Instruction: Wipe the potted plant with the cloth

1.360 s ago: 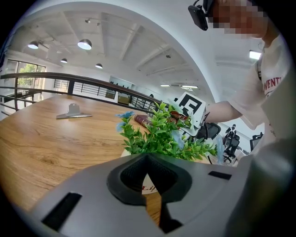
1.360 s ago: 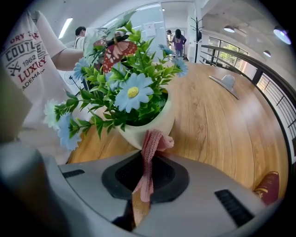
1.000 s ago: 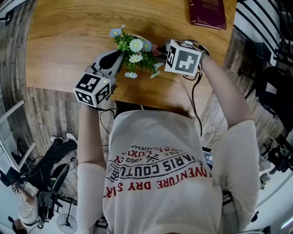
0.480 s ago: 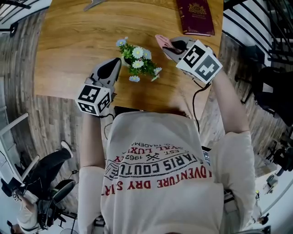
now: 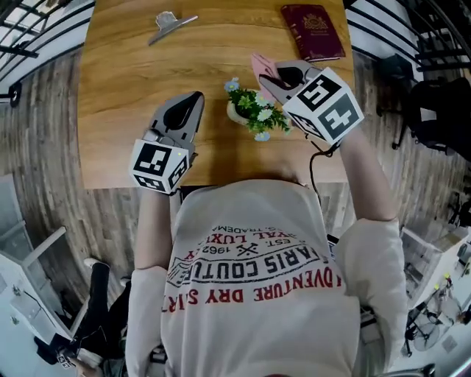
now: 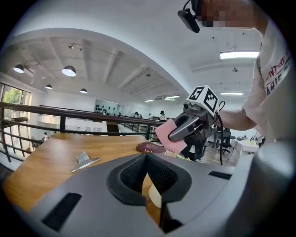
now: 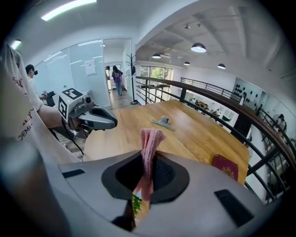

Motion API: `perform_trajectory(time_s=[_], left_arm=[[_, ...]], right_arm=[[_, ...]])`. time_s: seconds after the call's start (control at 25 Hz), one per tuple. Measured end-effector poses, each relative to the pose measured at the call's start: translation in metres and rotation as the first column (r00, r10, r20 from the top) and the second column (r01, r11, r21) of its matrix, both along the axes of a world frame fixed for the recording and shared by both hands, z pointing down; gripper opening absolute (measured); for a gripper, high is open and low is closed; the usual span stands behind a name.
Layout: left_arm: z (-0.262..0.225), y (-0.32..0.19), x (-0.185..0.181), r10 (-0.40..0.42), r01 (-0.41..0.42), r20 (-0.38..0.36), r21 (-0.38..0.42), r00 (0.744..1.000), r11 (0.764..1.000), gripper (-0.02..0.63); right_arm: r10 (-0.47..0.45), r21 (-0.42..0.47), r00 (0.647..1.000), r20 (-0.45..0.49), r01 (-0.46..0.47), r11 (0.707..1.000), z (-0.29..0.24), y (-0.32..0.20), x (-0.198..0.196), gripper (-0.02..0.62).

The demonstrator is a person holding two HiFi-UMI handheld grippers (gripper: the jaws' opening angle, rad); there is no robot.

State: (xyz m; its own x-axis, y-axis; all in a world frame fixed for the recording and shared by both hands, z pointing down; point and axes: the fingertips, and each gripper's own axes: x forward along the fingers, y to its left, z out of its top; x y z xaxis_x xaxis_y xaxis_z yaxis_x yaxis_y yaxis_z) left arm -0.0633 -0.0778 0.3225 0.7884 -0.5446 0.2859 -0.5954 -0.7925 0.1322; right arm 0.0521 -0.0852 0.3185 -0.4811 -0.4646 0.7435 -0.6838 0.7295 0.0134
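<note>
The potted plant point(image 5: 254, 110), a small white pot of green leaves with pale blue and white flowers, stands on the wooden table point(image 5: 125, 88). My left gripper point(image 5: 193, 99) hovers to its left, jaws shut and holding nothing; in the left gripper view the white pot point(image 6: 155, 196) shows just below the closed left gripper point(image 6: 147, 159). My right gripper point(image 5: 268, 74) hangs over the plant's far right side, shut on a pink cloth point(image 5: 259, 65). In the right gripper view the cloth point(image 7: 149, 152) stands up between the jaws, with green leaves point(image 7: 136, 203) beneath.
A dark red passport point(image 5: 313, 31) lies at the table's far right. A metal clip point(image 5: 171, 20) lies at the far left middle. Black railings point(image 5: 412, 44) run along the right side. The table's near edge is right in front of the person.
Both grippers have lifted up and away from the plant. The left one has drawn off to the left, and the right one has risen with the cloth still in it.
</note>
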Motion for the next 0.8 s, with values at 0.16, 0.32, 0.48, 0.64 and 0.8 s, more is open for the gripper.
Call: perform_trajectory(time_s=[0.16,0.32,0.48,0.64,0.8], left_arm=[[-0.021,-0.010,-0.027,0.135,-0.137,0.036,0.048,0.990,0.989,0.014],[-0.037,-0.016,-0.071,0.176,-0.180,0.052,0.078,0.983,0.981,0.014],[-0.033,-0.019,-0.108,0.201,-0.205,0.064,0.069,0.977,0.976,0.014],[-0.014,-0.018,-0.132,0.222,-0.223,0.072,0.016,0.972,0.975,0.014],[0.008,-0.016,-0.143,0.245,-0.243,0.086,-0.037,0.966,0.969,0.014]], right_arm=[[0.159,-0.003,0.987,-0.017,-0.159,0.987,-0.007,-0.002,-0.031,0.043],[0.247,-0.005,0.969,-0.025,-0.247,0.969,-0.006,-0.002,-0.077,0.043],[0.335,-0.018,0.942,-0.021,-0.336,0.942,0.014,0.010,-0.118,0.043],[0.420,-0.027,0.907,-0.039,-0.421,0.907,0.048,0.017,-0.148,0.043],[0.484,-0.047,0.874,-0.043,-0.486,0.873,0.084,0.020,-0.161,0.043]])
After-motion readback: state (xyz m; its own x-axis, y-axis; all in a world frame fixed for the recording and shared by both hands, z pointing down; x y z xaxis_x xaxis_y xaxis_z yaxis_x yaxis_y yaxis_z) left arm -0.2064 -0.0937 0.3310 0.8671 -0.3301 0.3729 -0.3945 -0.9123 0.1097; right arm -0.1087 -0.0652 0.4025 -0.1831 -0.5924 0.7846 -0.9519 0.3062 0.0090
